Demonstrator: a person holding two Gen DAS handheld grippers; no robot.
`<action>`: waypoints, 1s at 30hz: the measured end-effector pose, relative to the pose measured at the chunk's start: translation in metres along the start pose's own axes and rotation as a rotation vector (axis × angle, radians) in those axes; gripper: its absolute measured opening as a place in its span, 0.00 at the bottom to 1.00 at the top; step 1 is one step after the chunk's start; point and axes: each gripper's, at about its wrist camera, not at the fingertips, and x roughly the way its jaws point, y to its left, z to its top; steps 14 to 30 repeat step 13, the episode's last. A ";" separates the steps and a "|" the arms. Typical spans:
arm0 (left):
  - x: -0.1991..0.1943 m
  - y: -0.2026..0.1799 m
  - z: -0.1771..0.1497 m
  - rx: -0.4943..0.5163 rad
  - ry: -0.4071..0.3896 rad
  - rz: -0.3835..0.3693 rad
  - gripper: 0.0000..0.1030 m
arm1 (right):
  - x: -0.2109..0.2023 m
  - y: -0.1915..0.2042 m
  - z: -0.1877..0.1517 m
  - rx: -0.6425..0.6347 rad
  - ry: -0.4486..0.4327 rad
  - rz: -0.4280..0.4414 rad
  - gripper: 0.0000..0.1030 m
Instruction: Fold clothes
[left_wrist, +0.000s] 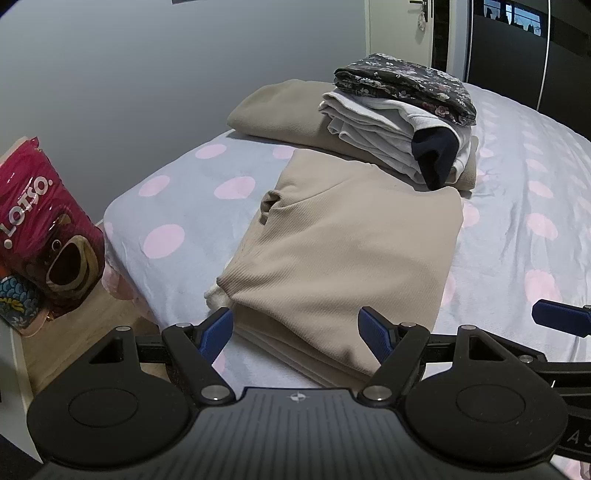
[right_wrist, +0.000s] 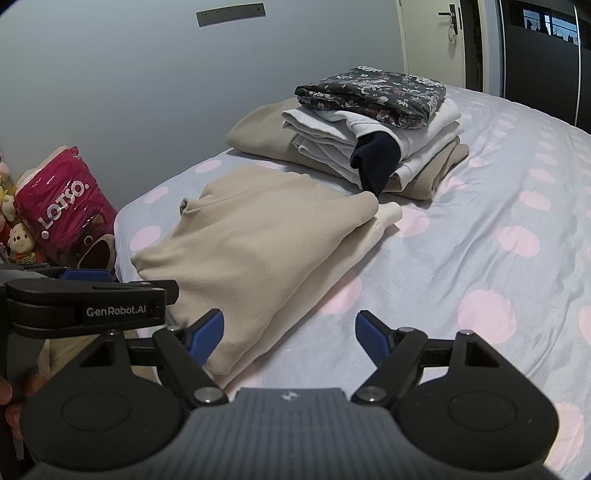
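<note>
Beige sweater (left_wrist: 340, 258) lies folded, collar pointing away.

From my remote station I see a grey bedspread (right_wrist: 461, 221) dotted with pale pink circles, covering the bed. Left of the bed, a pink Lotso-branded pack (right_wrist: 62, 206) stands against the grey wall (right_wrist: 129, 92), plush toys (right_wrist: 18, 236) just beside it. At the back, a white door (right_wrist: 432, 40) with a dark handle (right_wrist: 448, 14).
</note>
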 end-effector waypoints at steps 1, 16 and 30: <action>0.000 0.000 0.000 0.002 0.001 0.000 0.72 | 0.000 0.000 0.000 0.000 0.001 0.000 0.78; -0.002 -0.002 -0.002 0.022 -0.022 0.004 0.72 | 0.003 0.002 -0.001 -0.005 0.006 0.001 0.78; -0.002 -0.002 -0.002 0.022 -0.022 0.004 0.72 | 0.003 0.002 -0.001 -0.005 0.006 0.001 0.78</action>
